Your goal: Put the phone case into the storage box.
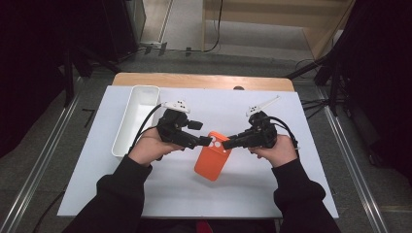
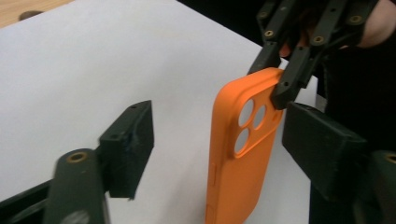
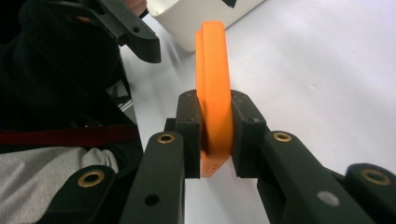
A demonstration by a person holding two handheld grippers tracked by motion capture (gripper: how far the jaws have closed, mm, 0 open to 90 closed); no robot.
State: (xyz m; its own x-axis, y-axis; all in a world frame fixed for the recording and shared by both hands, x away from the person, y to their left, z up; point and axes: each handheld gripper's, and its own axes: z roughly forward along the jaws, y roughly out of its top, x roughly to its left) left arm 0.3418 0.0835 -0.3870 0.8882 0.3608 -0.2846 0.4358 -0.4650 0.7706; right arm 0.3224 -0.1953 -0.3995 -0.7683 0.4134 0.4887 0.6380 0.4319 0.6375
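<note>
Right tongs (image 3: 215,135) clamp the top edge of an orange phone case (image 1: 212,158), holding it tilted above the white surface (image 1: 272,189) near its middle; left tongs (image 1: 208,141) gape around the case's camera end without pressing it, a white bin (image 1: 131,121) beside them

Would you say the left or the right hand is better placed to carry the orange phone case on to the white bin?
Right, probably: the right gripper is clamped on the phone case, while the left gripper stands open around it without pressing. The bin lies on the left, though.
</note>
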